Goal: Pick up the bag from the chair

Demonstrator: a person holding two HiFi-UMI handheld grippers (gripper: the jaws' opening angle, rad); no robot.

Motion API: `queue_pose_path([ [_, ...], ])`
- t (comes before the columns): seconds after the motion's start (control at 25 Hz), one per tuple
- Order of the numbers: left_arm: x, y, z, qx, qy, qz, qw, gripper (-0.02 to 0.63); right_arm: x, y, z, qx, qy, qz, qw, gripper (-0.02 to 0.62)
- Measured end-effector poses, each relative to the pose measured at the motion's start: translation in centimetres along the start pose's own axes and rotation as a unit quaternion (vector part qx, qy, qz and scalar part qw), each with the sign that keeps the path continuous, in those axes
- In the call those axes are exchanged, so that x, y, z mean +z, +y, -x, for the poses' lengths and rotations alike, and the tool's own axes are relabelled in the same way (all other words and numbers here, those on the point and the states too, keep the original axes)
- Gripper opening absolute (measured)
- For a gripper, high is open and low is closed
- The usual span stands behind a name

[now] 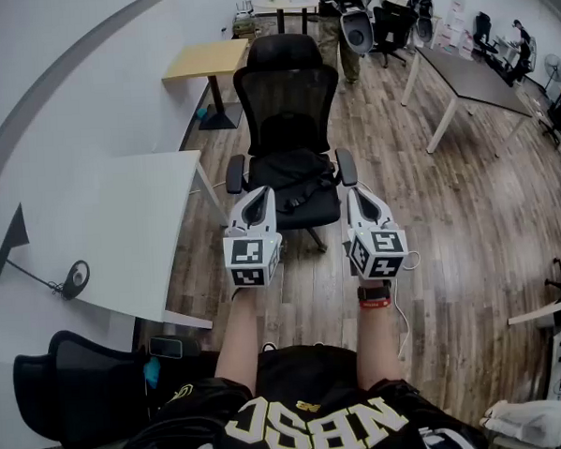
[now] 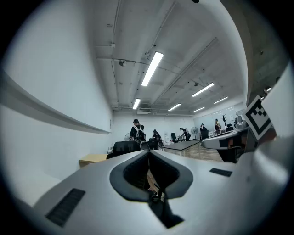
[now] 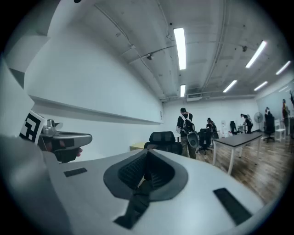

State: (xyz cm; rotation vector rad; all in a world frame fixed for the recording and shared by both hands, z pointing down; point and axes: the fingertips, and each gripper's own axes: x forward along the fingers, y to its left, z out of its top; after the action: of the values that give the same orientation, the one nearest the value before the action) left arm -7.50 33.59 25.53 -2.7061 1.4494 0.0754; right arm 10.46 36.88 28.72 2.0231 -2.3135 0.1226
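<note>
left gripper (image 1: 259, 197): jaws pressed together, empty, near seat front | bag (image 1: 292, 173): black, slumped on chair (image 1: 287, 82) seat, just ahead between both grippers; likely soft, limp, light, so pinch a strap or top fold | right gripper (image 1: 358, 196): jaws together, empty

Two grippers at the frame's lower middle: the left gripper (image 1: 258, 199) and the right gripper (image 1: 362, 198). Each carries one marker cube (image 1: 252, 260), so two cubes.

One bag (image 1: 292, 176), at the centre.

Three chairs can be counted: the centre chair (image 1: 287, 78), the lower-left chair (image 1: 78, 389) and a top chair (image 1: 392, 23).

Four tables: a white table (image 1: 140, 226) at left, a wooden table (image 1: 206, 56) at upper left, a long table (image 1: 469, 68) at upper right and a far table (image 1: 274, 3) at top centre.

One standing person (image 1: 341, 33) at top centre. Farther figures at upper right are too small to count.

Six ceiling lights (image 2: 153, 69) show in the left gripper view.
</note>
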Motion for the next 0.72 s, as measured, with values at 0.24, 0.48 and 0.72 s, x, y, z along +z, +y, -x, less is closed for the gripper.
queue_pose_path([
  [0.24,-0.3,-2.3,0.4,0.004,0.006,0.002,1.0,0.015,0.4,-0.8,1.5,0.011,-0.003,0.011,1.0,0.012],
  [0.48,0.5,-5.7,0.4,0.009,-0.003,0.002,0.9999,0.015,0.2,-3.3,3.7,0.02,-0.007,0.002,1.0,0.012],
  [0.72,-2.0,-7.5,0.9,0.013,0.023,-0.003,0.9996,0.015,-1.4,-3.7,4.0,0.06,-0.004,-0.023,0.998,0.014],
])
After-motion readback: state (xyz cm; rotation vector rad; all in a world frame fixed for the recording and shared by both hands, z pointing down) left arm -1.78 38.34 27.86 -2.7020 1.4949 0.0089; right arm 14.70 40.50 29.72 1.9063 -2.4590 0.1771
